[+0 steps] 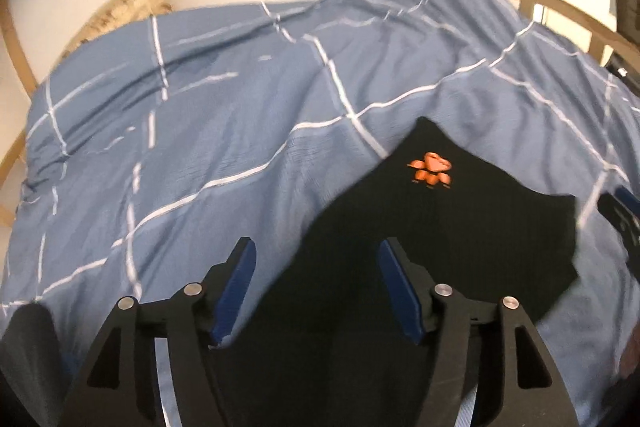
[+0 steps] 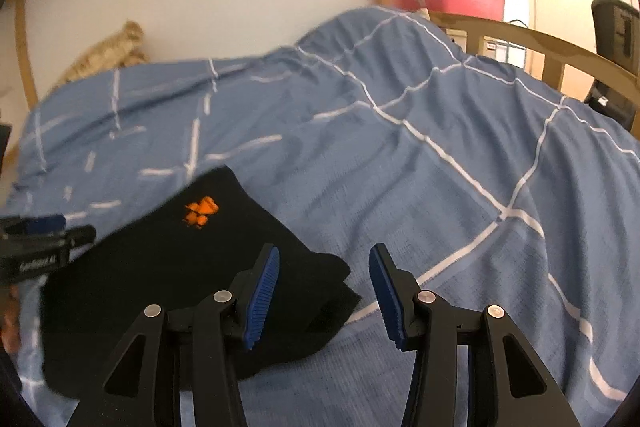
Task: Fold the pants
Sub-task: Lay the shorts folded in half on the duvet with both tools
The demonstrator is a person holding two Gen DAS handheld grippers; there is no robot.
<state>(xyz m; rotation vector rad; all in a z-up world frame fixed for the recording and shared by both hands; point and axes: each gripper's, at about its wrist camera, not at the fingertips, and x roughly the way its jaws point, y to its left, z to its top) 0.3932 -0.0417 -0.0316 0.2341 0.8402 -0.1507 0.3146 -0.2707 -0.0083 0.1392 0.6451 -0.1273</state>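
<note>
Left gripper (image 1: 316, 263) jaws apart, holding nothing, over the near left part of the black pants (image 1: 420, 227), which lie already folded compact on the blue checked duvet (image 1: 200, 131). Right gripper (image 2: 324, 275) also spread and empty, at the right edge. Looks near done: I'd press flat, square the loose lower layer.

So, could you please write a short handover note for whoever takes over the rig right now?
Left gripper: open, holding nothing, over the near-left part of the pants.
Right gripper: open, holding nothing, above the pants' near-right corner.
Black pants: lying in a compact bundle with layered edges on the blue checked duvet, orange logo facing up.
Done: pants look folded at least once and released.
Left: check the edges line up; possibly one more fold or some smoothing.
</note>
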